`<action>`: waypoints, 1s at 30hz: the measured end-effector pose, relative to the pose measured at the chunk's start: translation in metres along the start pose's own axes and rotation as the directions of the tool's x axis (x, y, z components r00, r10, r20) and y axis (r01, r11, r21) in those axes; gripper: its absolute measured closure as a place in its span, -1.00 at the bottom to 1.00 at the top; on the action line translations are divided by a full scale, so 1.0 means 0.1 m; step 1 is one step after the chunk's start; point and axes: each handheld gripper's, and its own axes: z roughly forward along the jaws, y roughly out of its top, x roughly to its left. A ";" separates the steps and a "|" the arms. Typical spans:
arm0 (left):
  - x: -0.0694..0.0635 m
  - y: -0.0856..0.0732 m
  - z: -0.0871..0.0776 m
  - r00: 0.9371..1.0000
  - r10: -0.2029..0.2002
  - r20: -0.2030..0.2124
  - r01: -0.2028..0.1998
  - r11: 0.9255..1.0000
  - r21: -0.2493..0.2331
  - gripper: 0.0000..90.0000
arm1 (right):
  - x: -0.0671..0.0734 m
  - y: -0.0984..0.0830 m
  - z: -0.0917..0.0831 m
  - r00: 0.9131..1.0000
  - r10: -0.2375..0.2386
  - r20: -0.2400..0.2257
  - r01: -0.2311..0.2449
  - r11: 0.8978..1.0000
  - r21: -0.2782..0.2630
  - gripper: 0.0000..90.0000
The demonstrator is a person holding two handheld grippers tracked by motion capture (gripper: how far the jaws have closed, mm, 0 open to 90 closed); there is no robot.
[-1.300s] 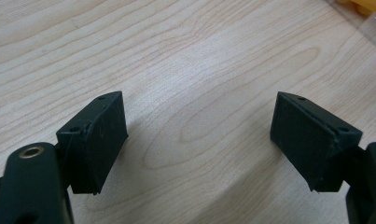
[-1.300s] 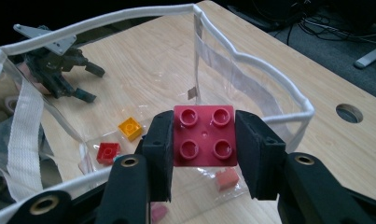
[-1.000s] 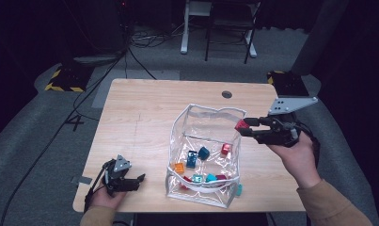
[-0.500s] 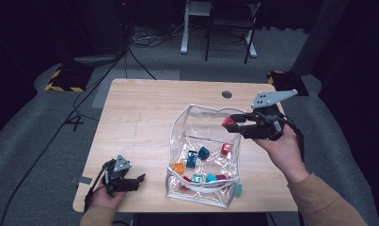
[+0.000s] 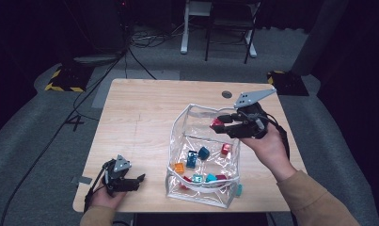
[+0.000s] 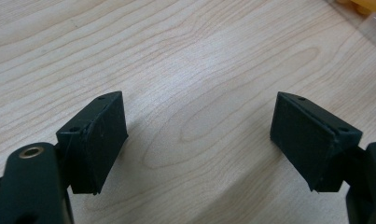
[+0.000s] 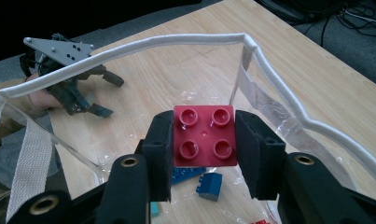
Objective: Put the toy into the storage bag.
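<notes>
My right gripper [image 5: 223,124] is shut on a red four-stud brick [image 5: 217,124], held over the open top of a clear plastic bag [image 5: 203,106] with white trim. In the right gripper view the red brick [image 7: 205,136] sits squarely between the pads of the right gripper [image 7: 205,125], above the bag's rim [image 7: 143,46]. Several bricks lie in the bag, among them a blue one [image 5: 203,152], an orange one [image 5: 179,167] and a red one [image 5: 225,149]. My left gripper [image 5: 139,181] rests open on the table's front left, nothing between its jaws [image 6: 199,135].
The wooden table [image 5: 145,117] is bare to the left of the bag and behind it. A teal brick [image 5: 239,189] lies just outside the bag's front right corner. A round grommet [image 5: 227,94] sits near the far edge. Cables and chair legs stand on the floor beyond.
My right gripper has carried the red brick leftward, from the bag's right edge to over its opening. The left gripper has stayed put.
</notes>
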 end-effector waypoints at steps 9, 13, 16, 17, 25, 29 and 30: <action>0.00 0.00 0.00 1.000 0.000 0.000 0.000 1.000 0.000 -0.58 | 0.05 0.01 0.17 1.000 -0.007 -0.027 0.008 0.999 0.039 0.32; 0.00 0.00 0.00 1.000 0.001 0.000 -0.001 1.000 0.000 -0.58 | 0.08 0.00 0.24 0.999 -0.012 -0.042 0.014 0.998 0.056 0.32; 0.00 0.00 0.00 1.000 -0.001 0.001 0.001 1.000 0.001 -0.58 | 0.10 -0.01 0.29 0.999 -0.015 -0.050 0.019 0.997 0.074 0.32; 0.00 0.00 0.00 1.000 -0.001 0.000 0.001 1.000 0.000 -0.58 | 0.11 -0.02 0.31 0.998 -0.015 -0.054 0.020 0.997 0.080 0.32; 0.00 0.00 0.00 1.000 0.001 0.000 -0.001 1.000 0.000 -0.58 | 0.11 -0.05 0.37 0.996 -0.009 -0.092 0.021 0.991 0.129 0.29; 0.00 0.00 0.00 1.000 0.001 0.000 -0.001 1.000 0.000 -0.58 | 0.12 -0.08 0.36 0.992 -0.004 -0.123 0.017 0.994 0.103 -0.03; 0.00 0.00 0.00 1.000 0.001 0.000 -0.001 1.000 0.000 -0.58 | 0.13 -0.09 0.35 0.992 -0.009 -0.123 0.021 0.995 0.097 -0.05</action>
